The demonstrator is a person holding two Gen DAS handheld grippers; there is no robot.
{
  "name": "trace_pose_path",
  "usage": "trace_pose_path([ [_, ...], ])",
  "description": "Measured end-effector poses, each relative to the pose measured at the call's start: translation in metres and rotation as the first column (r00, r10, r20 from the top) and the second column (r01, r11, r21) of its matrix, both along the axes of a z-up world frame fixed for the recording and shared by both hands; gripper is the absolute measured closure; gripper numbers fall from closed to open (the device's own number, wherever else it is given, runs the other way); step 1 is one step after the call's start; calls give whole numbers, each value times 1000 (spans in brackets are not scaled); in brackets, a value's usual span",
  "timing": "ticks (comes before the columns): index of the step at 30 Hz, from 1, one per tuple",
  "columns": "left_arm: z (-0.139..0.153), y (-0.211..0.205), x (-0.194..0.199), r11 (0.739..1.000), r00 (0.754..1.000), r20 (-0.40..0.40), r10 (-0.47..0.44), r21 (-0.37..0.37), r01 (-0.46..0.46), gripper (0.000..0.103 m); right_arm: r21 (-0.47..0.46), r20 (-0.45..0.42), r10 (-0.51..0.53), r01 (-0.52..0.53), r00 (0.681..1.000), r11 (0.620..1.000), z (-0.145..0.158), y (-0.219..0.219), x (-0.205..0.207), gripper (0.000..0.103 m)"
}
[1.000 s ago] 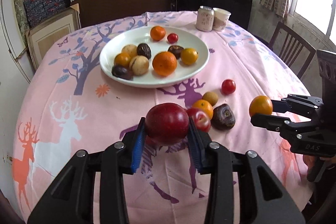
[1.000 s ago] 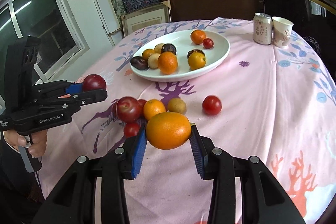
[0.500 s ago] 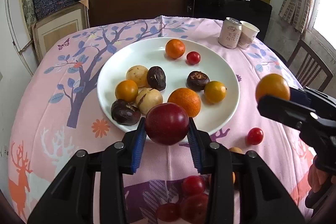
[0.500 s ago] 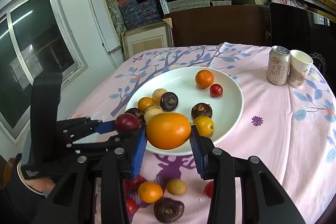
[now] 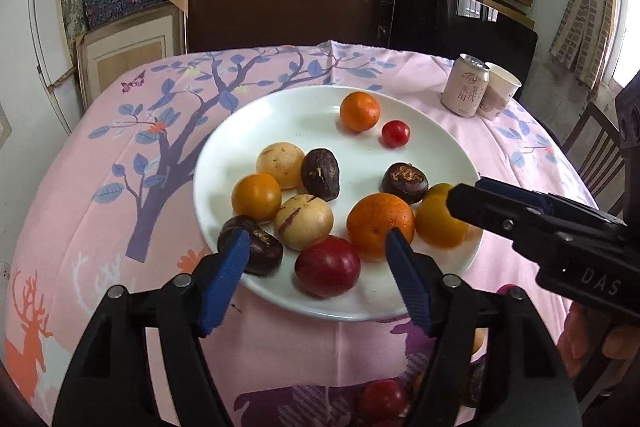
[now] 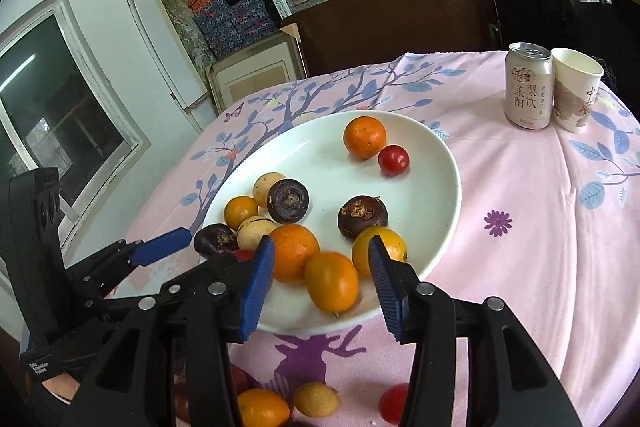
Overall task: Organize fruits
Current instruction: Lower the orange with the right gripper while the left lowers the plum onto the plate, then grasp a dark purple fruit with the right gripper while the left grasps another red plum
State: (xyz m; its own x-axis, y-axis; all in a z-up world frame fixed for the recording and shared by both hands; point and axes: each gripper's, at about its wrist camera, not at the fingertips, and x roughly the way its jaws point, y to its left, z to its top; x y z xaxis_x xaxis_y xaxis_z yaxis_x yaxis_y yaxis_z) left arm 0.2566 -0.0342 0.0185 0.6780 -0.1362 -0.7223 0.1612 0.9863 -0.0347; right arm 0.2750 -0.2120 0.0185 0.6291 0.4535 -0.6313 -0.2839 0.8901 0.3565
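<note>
A white plate on the pink tablecloth holds several fruits. My left gripper is open above the plate's near rim, with a red apple lying free on the plate between its fingers. My right gripper is open, with an orange fruit lying free on the plate between its fingers. That orange fruit also shows in the left wrist view beside the right gripper's fingers. The left gripper's fingers show in the right wrist view.
A drink can and a paper cup stand at the table's far right. Loose fruits lie on the cloth in front of the plate: an orange one, a yellow one, a red one. A chair stands right.
Both grippers came down over the plate and opened. The red apple and the orange fruit left the jaws and now rest on the plate's near side.
</note>
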Motion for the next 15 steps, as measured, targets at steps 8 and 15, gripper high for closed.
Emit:
trace_pose_path([
  [8, 10, 5, -36, 1000, 1000, 8, -21, 19, 21, 30, 0, 9, 18, -18, 1000, 1000, 8, -22, -45, 47],
  [15, 8, 5, -68, 999, 999, 1, -47, 17, 47, 28, -36, -2, 25, -26, 1000, 999, 3, -29, -87, 46],
])
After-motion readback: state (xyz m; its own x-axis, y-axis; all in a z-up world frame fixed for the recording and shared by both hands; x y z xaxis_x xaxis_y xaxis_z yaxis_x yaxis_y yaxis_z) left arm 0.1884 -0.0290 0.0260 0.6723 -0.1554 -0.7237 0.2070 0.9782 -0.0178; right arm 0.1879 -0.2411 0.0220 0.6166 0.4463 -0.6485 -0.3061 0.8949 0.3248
